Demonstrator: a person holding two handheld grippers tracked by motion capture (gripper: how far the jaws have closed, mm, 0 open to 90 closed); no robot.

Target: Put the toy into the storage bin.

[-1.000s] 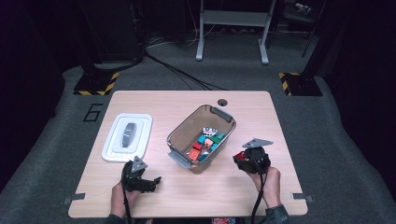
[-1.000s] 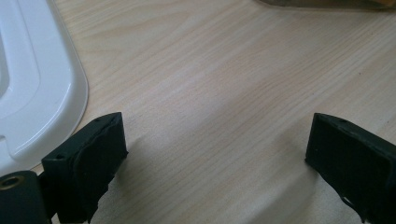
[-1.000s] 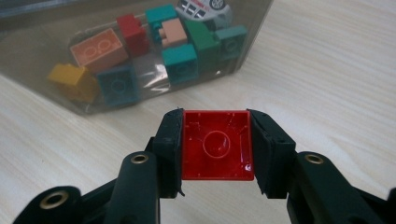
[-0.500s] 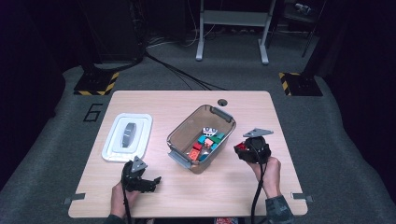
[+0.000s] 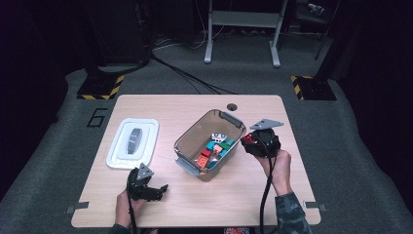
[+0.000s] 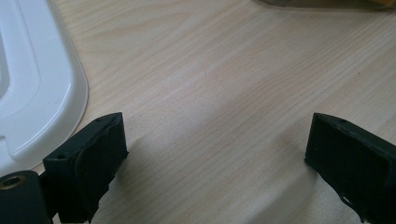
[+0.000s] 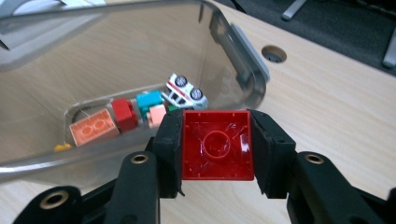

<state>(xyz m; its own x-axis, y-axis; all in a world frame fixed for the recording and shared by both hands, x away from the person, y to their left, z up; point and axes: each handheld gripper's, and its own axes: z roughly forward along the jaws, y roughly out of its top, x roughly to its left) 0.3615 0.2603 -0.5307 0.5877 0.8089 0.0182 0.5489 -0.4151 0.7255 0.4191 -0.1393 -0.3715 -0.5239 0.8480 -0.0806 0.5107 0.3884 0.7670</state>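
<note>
One small red hollow plastic building brick [image 7: 217, 145], light, stiff and slick, sits clamped by its flat side walls in my right gripper [image 7: 217, 154] beside the clear plastic bin [image 7: 243, 70], my left gripper [image 6: 215, 154] agape over bare table.

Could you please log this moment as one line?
right gripper: jaws shut on red brick, beside bin | left gripper: open, empty, on table

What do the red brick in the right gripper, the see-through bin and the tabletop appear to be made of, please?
Red brick: glossy moulded plastic, judging by bright highlights and its hollow underside with a round tube.
Bin: smoky translucent plastic, probably rigid; the toys show through its wall.
Tabletop: pale wood grain with a smooth matt finish, possibly laminate rather than solid wood.
</note>
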